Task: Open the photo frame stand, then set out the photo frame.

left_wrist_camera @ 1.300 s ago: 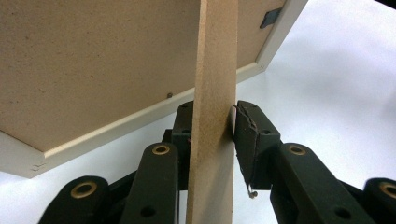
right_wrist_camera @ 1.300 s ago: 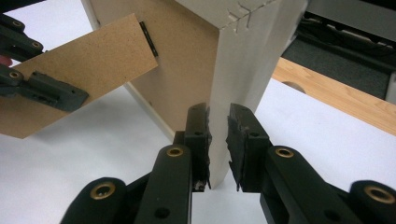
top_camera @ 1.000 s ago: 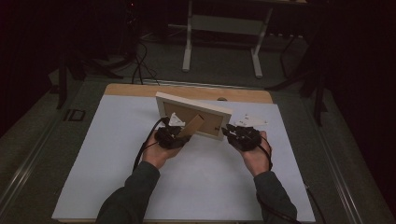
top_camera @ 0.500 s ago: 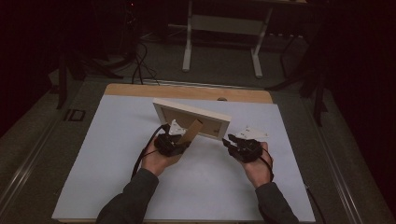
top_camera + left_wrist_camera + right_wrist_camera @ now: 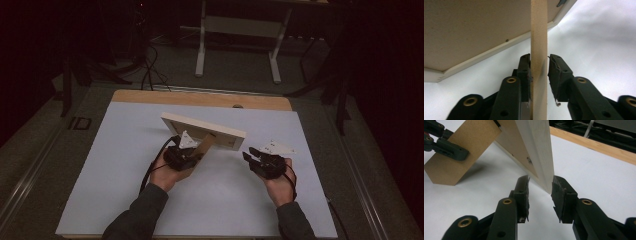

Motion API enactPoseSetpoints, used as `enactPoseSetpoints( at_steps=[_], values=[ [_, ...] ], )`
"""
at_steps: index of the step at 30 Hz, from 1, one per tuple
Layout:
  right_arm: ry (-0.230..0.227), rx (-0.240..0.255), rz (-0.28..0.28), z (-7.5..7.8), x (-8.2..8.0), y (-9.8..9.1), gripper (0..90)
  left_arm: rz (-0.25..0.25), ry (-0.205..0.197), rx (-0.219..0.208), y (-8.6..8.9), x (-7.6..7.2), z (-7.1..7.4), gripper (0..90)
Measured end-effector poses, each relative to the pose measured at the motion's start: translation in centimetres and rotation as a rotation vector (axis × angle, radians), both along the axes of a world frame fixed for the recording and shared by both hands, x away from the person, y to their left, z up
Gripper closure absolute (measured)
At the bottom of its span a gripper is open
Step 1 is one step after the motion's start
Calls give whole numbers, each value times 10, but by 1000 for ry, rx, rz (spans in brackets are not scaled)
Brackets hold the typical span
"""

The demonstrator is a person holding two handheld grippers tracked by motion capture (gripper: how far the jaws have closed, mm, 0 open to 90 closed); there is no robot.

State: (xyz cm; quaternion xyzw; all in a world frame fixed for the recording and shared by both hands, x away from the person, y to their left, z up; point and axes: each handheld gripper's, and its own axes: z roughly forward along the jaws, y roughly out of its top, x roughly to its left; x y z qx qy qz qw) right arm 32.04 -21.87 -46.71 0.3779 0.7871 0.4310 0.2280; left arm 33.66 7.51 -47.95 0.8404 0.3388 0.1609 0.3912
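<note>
1. A picture frame (image 5: 202,131) of pale, unpainted wood is seen near the middle of the white table (image 5: 115,150), tilted with its back toward the person.
2. Its back is a plain brown board, from which a brown fibreboard stand (image 5: 461,152) projects toward 6 o'clock.
3. No brand, label or readable writing can be made out on the frame or its stand.
4. The stand is held edge-on by the left hand-held gripper (image 5: 539,72), whose jaws are closed on it.
5. The right hand-held gripper (image 5: 255,156) is seen at 4 o'clock of the frame, just off its right end.
6. Its jaws have just been opening; the frame's corner lies between them, and no pressing of the pads on it is seen.
</note>
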Motion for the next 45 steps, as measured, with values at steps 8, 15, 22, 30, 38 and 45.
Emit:
enactPoseSetpoints(
  at_steps=[8,15,22,30,38,45],
  values=[
    [23,19,-8,-8,-1,-8,616,-22,8,-24,3,-4,1,620],
    [41,40,-17,-11,-1,-13,596,-29,22,-94,15,-8,6,575],
    [50,34,-5,-14,0,-9,580,-18,34,-129,26,-11,7,555],
    [57,33,-16,-16,1,-12,568,-12,35,-158,38,-11,11,550],
    [58,42,-26,-18,3,-15,565,51,37,-204,55,-7,15,549],
    [42,43,-33,-12,8,-16,610,78,52,-245,65,-1,19,577]
  ],
)
